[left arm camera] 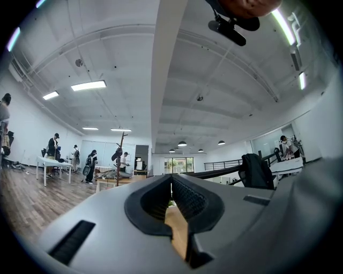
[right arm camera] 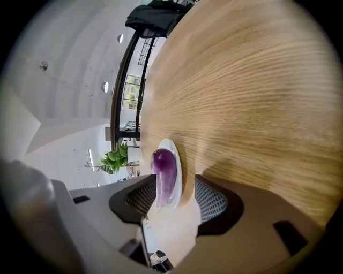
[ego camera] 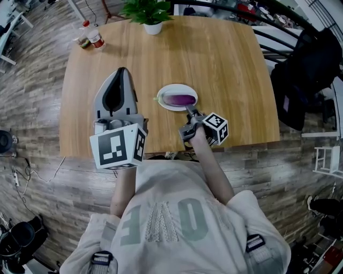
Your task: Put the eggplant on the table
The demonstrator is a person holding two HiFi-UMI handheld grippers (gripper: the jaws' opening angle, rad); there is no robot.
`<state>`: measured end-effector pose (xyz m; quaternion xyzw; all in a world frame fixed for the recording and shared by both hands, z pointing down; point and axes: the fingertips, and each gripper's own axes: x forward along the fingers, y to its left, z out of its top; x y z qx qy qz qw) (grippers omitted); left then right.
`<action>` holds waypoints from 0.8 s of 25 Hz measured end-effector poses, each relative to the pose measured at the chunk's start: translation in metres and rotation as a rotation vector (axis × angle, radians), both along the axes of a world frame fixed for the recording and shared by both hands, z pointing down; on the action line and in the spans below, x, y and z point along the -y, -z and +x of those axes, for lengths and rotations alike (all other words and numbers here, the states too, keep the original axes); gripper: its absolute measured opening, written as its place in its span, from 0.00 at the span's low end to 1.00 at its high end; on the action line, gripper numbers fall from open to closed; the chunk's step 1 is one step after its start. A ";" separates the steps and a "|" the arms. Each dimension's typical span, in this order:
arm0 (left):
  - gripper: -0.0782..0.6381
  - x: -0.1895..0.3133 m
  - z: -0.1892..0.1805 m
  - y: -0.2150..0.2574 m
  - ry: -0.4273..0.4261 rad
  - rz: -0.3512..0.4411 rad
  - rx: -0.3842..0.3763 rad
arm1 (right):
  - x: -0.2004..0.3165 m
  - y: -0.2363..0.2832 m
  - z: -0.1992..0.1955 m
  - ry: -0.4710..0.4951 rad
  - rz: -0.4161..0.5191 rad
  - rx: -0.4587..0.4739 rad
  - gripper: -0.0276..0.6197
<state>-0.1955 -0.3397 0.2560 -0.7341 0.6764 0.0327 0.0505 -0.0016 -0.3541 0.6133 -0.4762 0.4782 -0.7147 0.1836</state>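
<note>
A purple eggplant lies on a white plate near the middle of the wooden table. My right gripper points down at the plate's near edge with its jaws open. In the right gripper view the eggplant and plate sit in the wide gap of that gripper, and the pads do not press on them. My left gripper is held over the table left of the plate. Its jaws meet at the tips, shut with nothing in them.
A potted plant stands at the table's far edge and bottles at its far left corner. A dark jacket hangs beside the table on the right. Several people stand far off in the room.
</note>
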 end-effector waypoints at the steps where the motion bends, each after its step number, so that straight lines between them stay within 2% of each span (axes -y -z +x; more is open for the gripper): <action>1: 0.12 0.000 0.002 0.001 -0.004 0.003 0.000 | -0.001 0.005 0.004 -0.003 0.000 -0.011 0.37; 4: 0.12 -0.001 0.004 0.005 -0.013 0.017 -0.001 | 0.000 0.039 0.019 -0.029 0.051 -0.073 0.37; 6: 0.12 -0.002 0.003 0.008 -0.011 0.030 -0.007 | 0.007 0.086 0.029 -0.048 0.177 -0.148 0.37; 8: 0.12 -0.004 0.003 0.012 -0.007 0.045 -0.014 | 0.018 0.153 0.042 -0.072 0.390 -0.278 0.37; 12: 0.12 -0.009 0.010 0.021 -0.019 0.086 -0.020 | 0.018 0.288 0.059 -0.093 0.878 -0.694 0.36; 14: 0.12 -0.011 0.016 0.024 -0.040 0.111 -0.017 | 0.010 0.329 0.053 -0.062 1.050 -0.855 0.35; 16: 0.12 -0.013 0.025 0.025 -0.069 0.126 -0.008 | 0.002 0.350 0.045 -0.026 1.143 -0.982 0.15; 20: 0.12 -0.017 0.037 0.024 -0.086 0.135 0.018 | -0.007 0.362 0.026 0.071 1.240 -1.205 0.07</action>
